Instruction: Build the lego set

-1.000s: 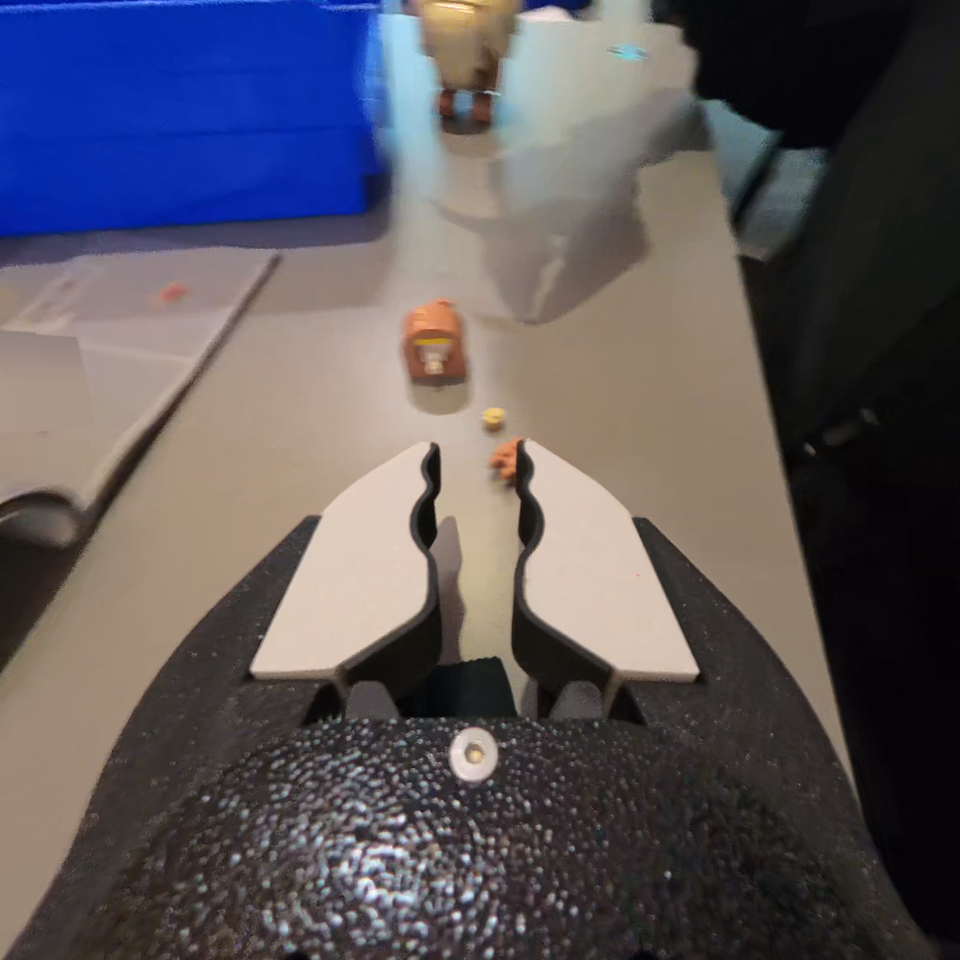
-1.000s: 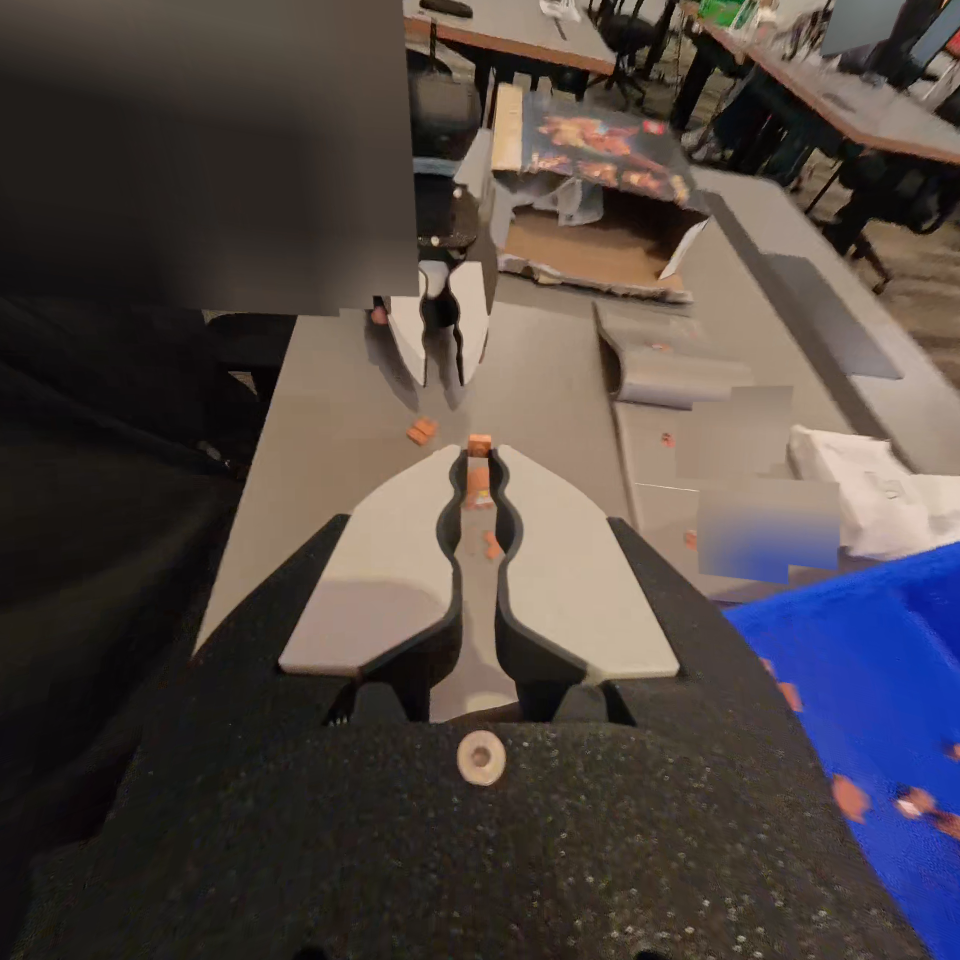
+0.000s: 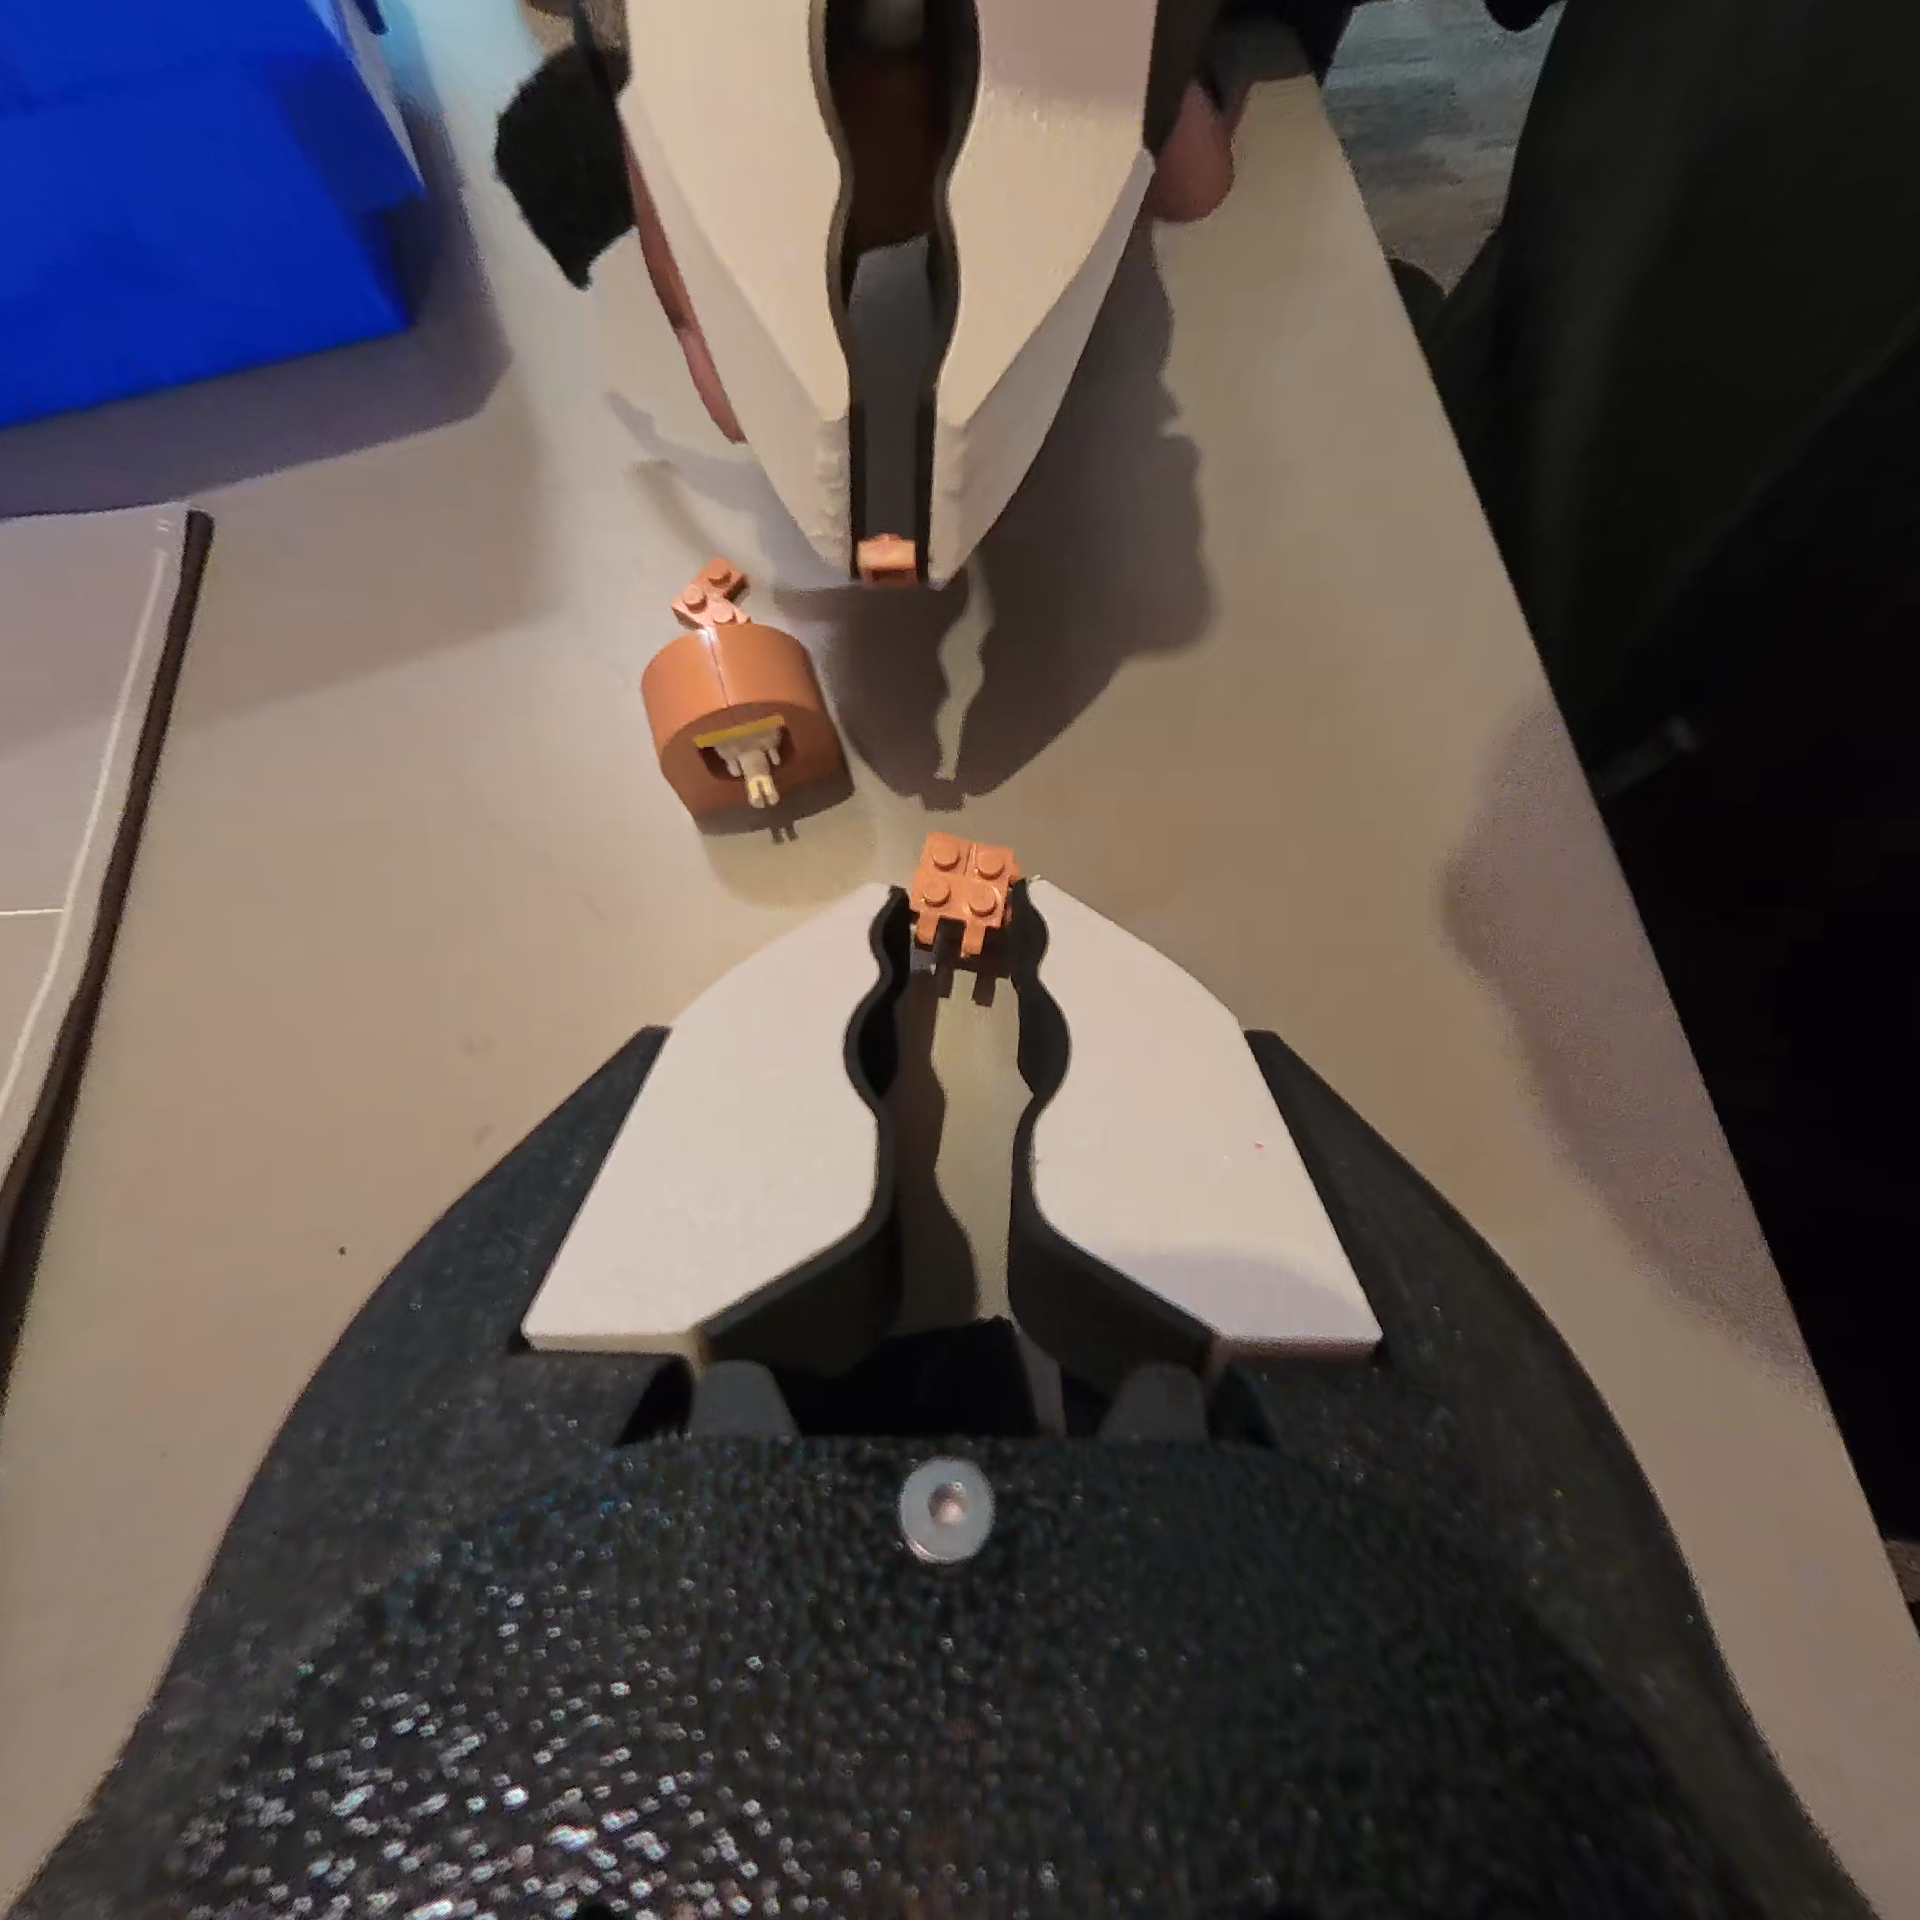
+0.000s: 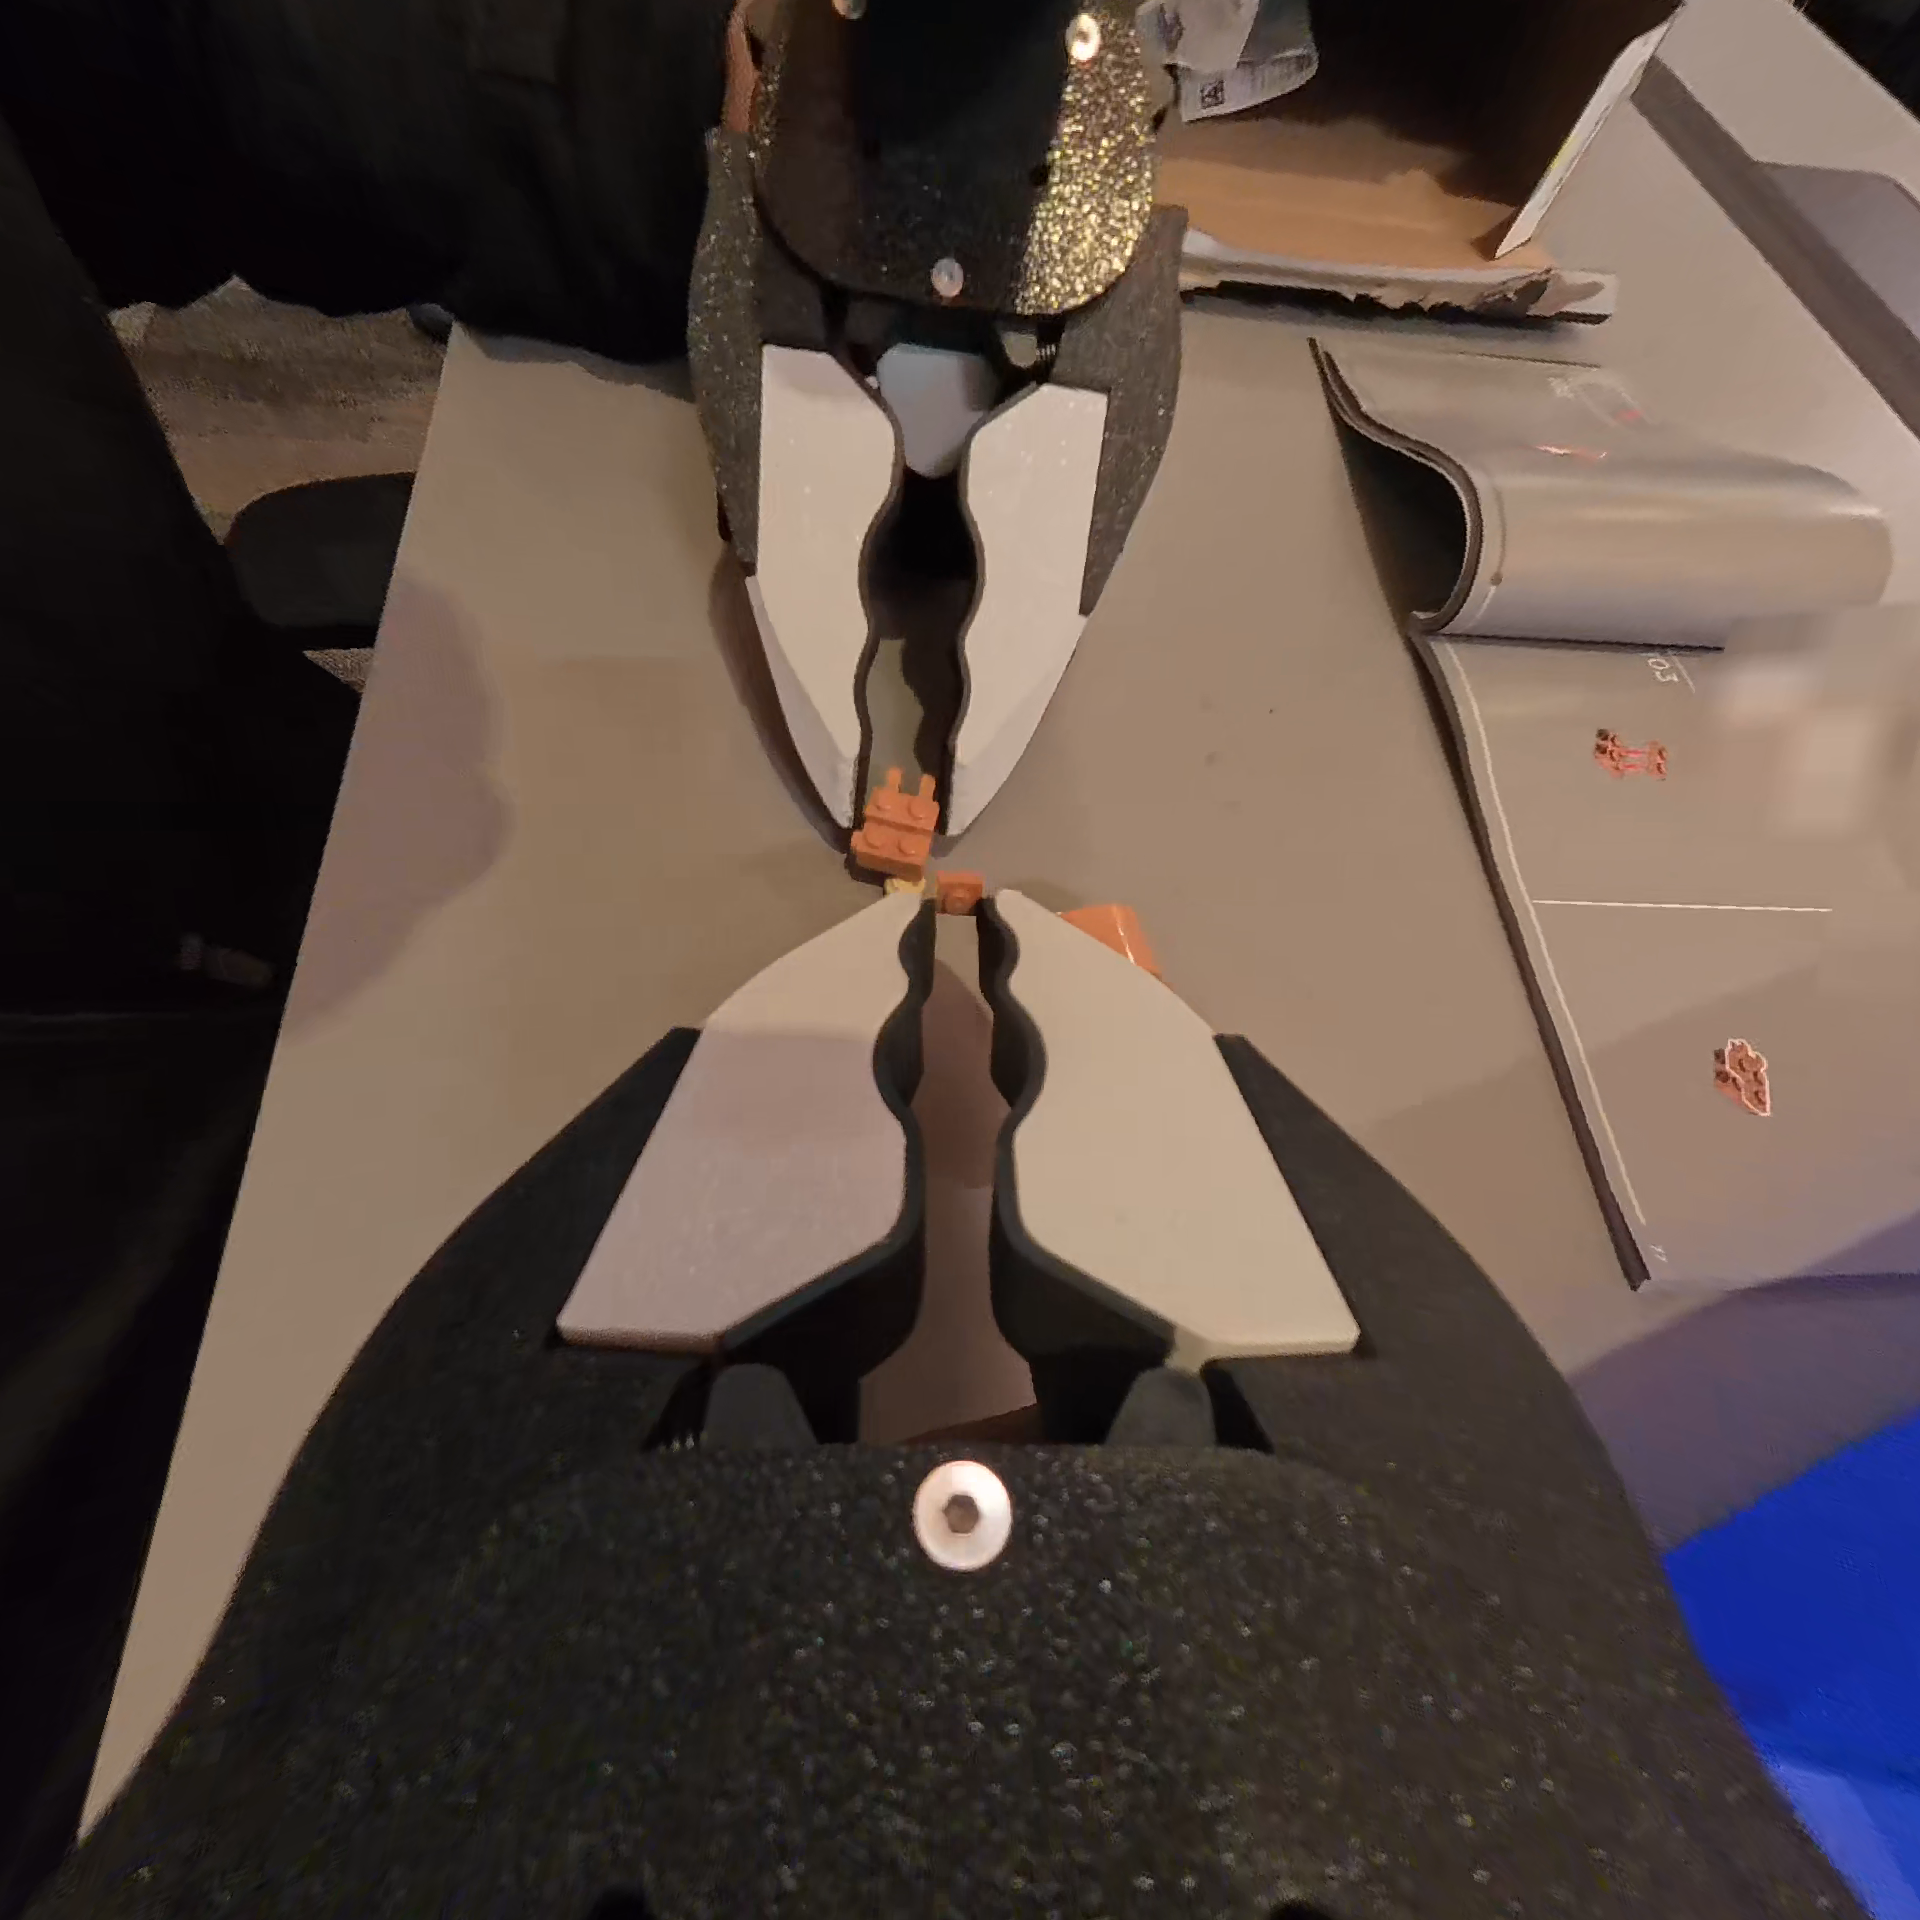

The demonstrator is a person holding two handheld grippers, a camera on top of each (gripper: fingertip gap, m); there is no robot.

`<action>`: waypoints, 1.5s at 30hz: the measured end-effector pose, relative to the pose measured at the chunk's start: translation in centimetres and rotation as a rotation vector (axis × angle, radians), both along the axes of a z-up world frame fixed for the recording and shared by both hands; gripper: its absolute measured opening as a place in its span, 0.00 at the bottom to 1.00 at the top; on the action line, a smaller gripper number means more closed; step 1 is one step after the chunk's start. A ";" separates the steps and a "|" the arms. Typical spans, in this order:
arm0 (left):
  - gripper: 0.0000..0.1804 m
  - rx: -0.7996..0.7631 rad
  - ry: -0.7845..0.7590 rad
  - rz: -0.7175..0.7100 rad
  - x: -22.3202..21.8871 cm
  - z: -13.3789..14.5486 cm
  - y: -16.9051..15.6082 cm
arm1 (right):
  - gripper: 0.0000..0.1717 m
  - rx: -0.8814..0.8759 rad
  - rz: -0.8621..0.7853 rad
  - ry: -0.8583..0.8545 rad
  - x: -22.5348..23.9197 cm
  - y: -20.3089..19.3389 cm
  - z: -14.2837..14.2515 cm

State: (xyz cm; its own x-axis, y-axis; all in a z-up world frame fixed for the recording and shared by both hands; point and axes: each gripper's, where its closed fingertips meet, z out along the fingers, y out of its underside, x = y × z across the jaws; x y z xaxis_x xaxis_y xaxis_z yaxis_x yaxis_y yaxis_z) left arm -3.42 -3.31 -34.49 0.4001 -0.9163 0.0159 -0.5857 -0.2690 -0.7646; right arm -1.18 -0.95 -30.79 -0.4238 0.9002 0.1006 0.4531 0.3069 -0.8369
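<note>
My left gripper (image 3: 961, 909) is shut on an orange-brown studded brick with two clips (image 3: 961, 883); both pads press its sides. It also shows in the right wrist view (image 4: 888, 821), at the left gripper's tips (image 4: 899, 810). My right gripper (image 4: 956, 914) is shut on a small orange-brown one-stud piece (image 4: 958, 894), which also shows in the left wrist view (image 3: 886, 556). The two grippers face each other tip to tip over the grey table (image 3: 364, 987). A round brown assembly with a tan pin (image 3: 743, 727) lies just left of both tips.
A small brown plate piece (image 3: 712, 603) lies behind the round assembly. A tiny tan piece (image 4: 902, 883) sits between the tips. A blue bin (image 3: 187, 208) stands far left. An open booklet (image 4: 1662, 831) and a cardboard box (image 4: 1351, 208) lie beside. The table edge (image 3: 1507, 623) runs along the right. The gap from one gripper's tips to the other's is roughly 5 centimetres.
My left gripper moved forward, opened wider, then closed on the clipped brown brick. My right gripper, still shut on its small piece, came in close, tip to tip with the left.
</note>
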 end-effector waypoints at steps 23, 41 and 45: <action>0.10 0.105 -0.031 0.269 2.2 2.5 -0.6 | 0.04 0.070 0.020 -0.075 0.6 -2.0 1.0; 0.10 0.185 -0.086 0.335 3.0 2.6 -2.5 | 0.04 0.315 0.137 -0.417 0.9 -4.1 -0.5; 0.10 0.186 -0.070 0.343 2.7 2.4 -2.5 | 0.04 0.339 0.153 -0.444 0.7 -4.2 -0.8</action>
